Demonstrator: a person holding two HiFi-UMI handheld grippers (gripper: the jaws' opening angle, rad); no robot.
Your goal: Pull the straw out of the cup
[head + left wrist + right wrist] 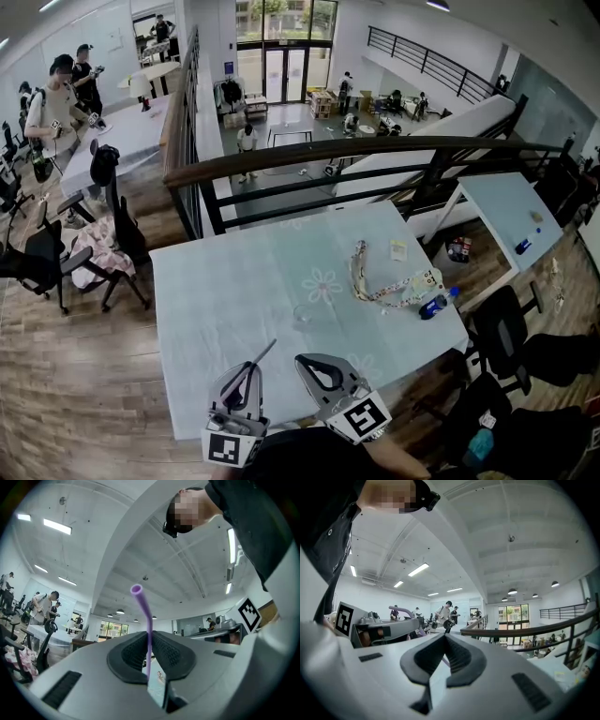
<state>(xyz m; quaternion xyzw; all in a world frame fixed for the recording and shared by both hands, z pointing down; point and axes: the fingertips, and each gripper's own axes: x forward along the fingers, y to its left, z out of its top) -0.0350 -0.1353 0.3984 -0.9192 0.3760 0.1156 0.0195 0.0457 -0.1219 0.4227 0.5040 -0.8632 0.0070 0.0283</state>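
A thin purple straw with a bent top stands up between the pads of my left gripper, which is shut on it. In the head view the straw slants up and right from that gripper, over the near edge of the table. A small clear cup stands apart from it, farther out on the pale cloth. My right gripper hovers beside the left one with its jaws together and nothing between them. From the right gripper view the straw shows at the left.
A patterned lanyard and a blue object lie near the right edge of the table. A dark railing runs behind the table. Office chairs stand at the right and left.
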